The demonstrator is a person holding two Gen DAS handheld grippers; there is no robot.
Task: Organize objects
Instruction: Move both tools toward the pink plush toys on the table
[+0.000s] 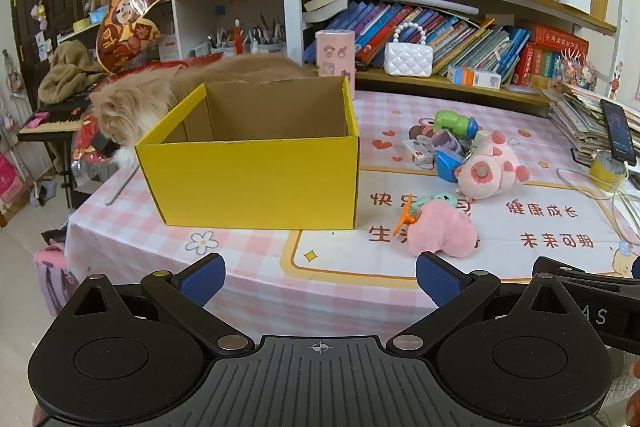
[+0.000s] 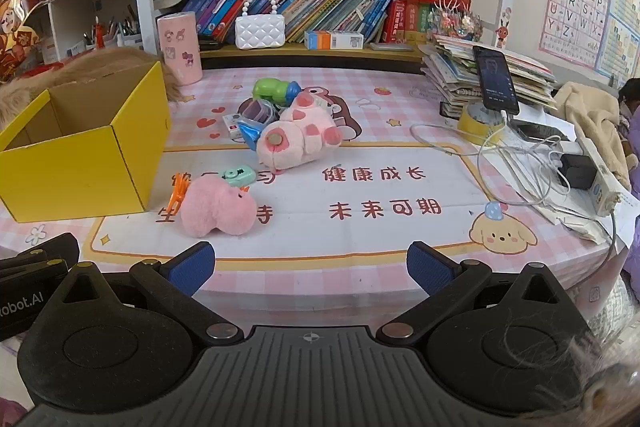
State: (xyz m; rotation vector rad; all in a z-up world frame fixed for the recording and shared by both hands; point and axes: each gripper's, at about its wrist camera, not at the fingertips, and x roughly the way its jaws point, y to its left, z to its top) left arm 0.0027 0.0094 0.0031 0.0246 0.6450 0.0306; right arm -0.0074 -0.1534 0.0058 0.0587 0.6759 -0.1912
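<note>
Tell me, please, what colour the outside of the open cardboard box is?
Bright yellow outside, plain brown inside; the cardboard box shows best in the left wrist view.

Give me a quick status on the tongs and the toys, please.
Both tongs, left and right, open, empty. Yellow box empty; toys loose on table. Cat behind box.

Black plastic on both: left gripper (image 1: 320, 273) and right gripper (image 2: 310, 263), blue ribbed fingertip pads (image 1: 205, 277), round silver rivets, grooved grey base.
</note>
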